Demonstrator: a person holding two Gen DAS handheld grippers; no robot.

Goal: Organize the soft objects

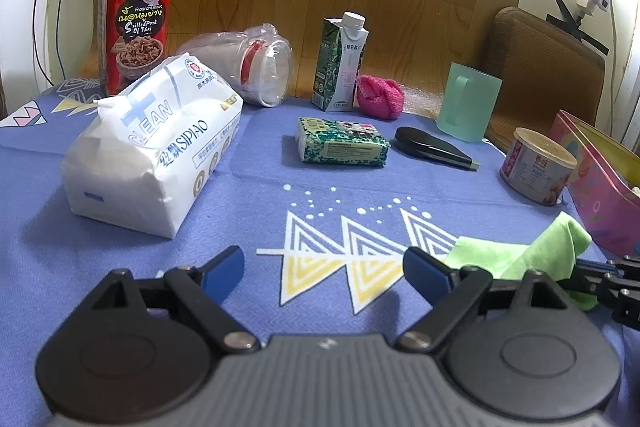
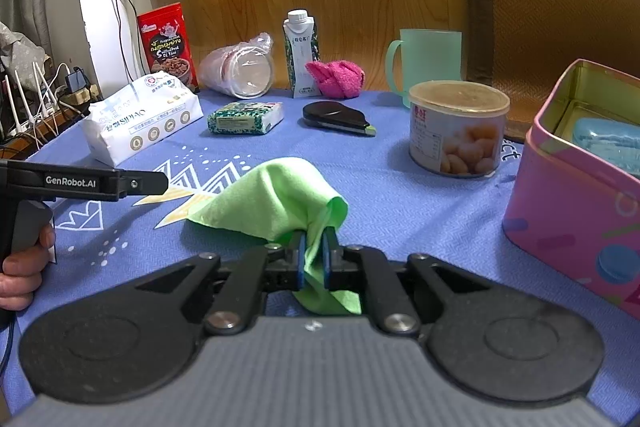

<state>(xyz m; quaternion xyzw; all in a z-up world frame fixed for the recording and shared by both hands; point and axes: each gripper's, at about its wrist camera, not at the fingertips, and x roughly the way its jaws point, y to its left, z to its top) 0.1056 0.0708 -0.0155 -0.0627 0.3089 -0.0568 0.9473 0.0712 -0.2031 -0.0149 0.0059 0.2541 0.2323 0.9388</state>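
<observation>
Where the tabletop (image 2: 400,195) ends at right, a pink tin (image 2: 560,211) stands open, a pale blue object (image 2: 604,139) lying inside; what it is cannot be told. Just left of the tin: a lidded can (image 2: 456,131), upright. Behind it a green mug (image 2: 430,63), upright, contents not visible. A clear cup (image 2: 240,69) lies on its side at the back, mouth toward the camera. Milk carton (image 2: 300,53) upright, capped, a pink cloth (image 2: 336,77) touching its right side.

Green cloth (image 2: 276,199) sits near the front of the tabletop, one edge pinched up. Right gripper (image 2: 313,259): fingers clamped on that edge, pointing slightly downward. Left gripper (image 1: 324,267): fingers spread wide, nothing between them, angled down over the tabletop just left of the cloth. A hand (image 2: 20,267) grasps its handle.
</observation>
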